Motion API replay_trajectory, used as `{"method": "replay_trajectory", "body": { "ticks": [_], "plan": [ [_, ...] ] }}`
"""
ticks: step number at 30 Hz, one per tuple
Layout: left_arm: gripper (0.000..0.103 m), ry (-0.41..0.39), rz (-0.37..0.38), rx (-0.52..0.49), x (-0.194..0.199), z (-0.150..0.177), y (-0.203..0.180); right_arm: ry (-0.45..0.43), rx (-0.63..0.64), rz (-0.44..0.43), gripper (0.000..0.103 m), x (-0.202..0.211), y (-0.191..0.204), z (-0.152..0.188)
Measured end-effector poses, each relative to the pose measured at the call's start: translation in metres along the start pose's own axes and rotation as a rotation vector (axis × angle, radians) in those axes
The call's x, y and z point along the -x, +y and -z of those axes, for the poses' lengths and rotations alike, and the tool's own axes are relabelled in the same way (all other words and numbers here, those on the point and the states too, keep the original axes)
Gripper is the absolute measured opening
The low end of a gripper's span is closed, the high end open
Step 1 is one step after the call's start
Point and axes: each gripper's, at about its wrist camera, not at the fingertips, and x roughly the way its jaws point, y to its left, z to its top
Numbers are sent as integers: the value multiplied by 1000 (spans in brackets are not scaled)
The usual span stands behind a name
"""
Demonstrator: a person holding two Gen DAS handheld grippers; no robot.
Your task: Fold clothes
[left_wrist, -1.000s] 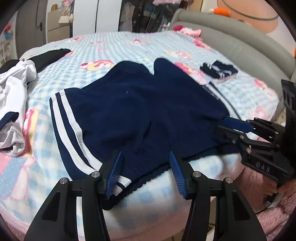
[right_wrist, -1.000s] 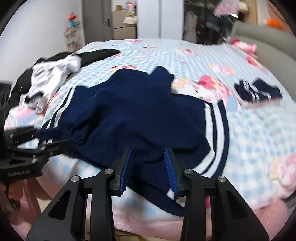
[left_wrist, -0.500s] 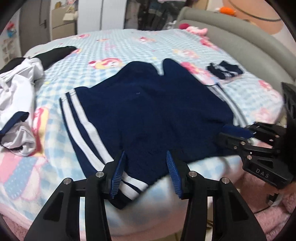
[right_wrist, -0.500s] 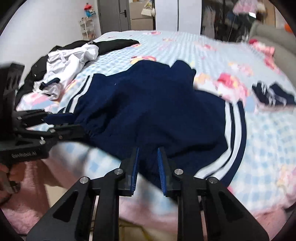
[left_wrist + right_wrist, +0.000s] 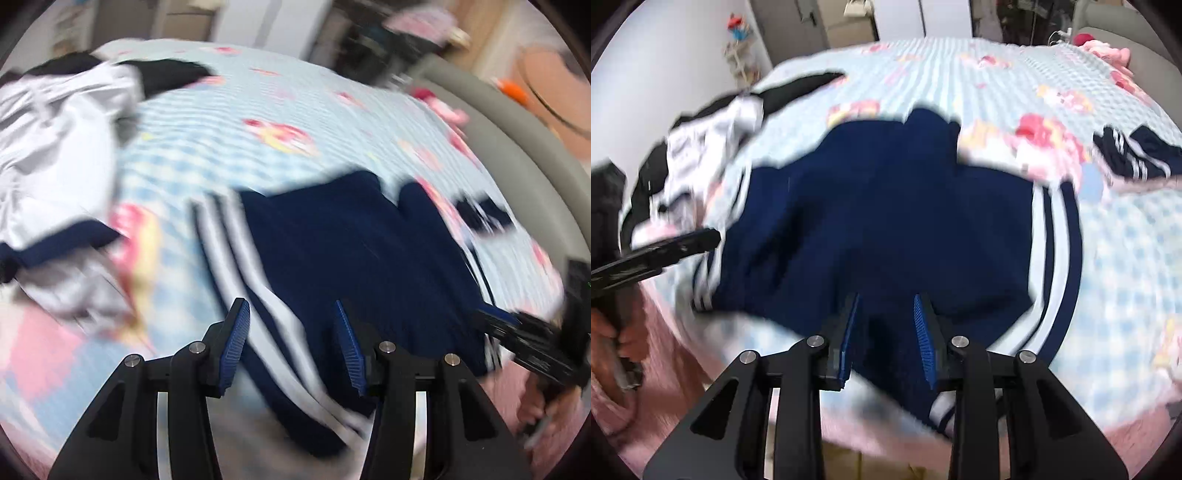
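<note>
Navy shorts with white side stripes lie spread on the checked bed sheet; they also show in the right wrist view. My left gripper is open over the striped near-left edge of the shorts. My right gripper is open, its jaws either side of the waistband at the near edge. The right gripper shows at the right of the left wrist view; the left one shows at the left of the right wrist view. Both views are blurred by motion.
A heap of white and black clothes lies at the left of the bed. A small folded navy striped garment lies at the right. A grey padded headboard runs along the far right. Pink fabric hangs below the bed edge.
The left gripper has swung left toward the striped edge and stayed open. The right gripper's jaws, nearly closed half a second ago, have opened wider over the waistband.
</note>
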Motion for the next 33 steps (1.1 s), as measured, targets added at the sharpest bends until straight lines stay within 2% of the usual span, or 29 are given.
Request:
{"method": "replay_trajectory", "body": {
  "ticks": [4, 7, 10, 11, 13, 18, 22, 24, 26, 27, 29, 31, 33],
  "plan": [
    [50, 8, -32, 106, -18, -26, 35, -29, 25, 11, 39, -18, 9, -48],
    [50, -4, -44, 122, -26, -38, 48, -49, 46, 20, 39, -32, 17, -85],
    [50, -16, -35, 123, -35, -42, 53, -28, 60, 28, 39, -65, 24, -111],
    [50, -17, -33, 120, -38, -42, 54, -4, 67, 61, 38, -78, 24, -114],
    [50, -15, -32, 116, -41, -42, 54, 57, 84, 148, 28, -105, 22, -116],
    [52, -15, 19, 117, -42, -52, 49, 84, -41, 222, 21, -113, -20, -100],
    [52, -29, 40, 156, -40, -56, 56, 63, -124, 193, 21, -101, -40, -97],
    [52, -30, 57, 162, -40, -56, 57, 22, -94, 195, 25, -91, -31, -104],
    [52, -27, 73, 160, -40, -55, 57, -34, -58, 160, 27, -81, -18, -114],
    [52, -22, 76, 157, -42, -55, 57, -40, -36, 136, 33, -81, -11, -121],
    [52, -14, 75, 170, -47, -56, 58, -6, 12, 126, 39, -96, 0, -132],
    [52, -20, 77, 195, -50, -56, 60, 29, 44, 125, 39, -114, 6, -140],
    [52, -23, 57, 207, -54, -56, 64, 81, 23, 162, 37, -137, -3, -142]
  ]
}}
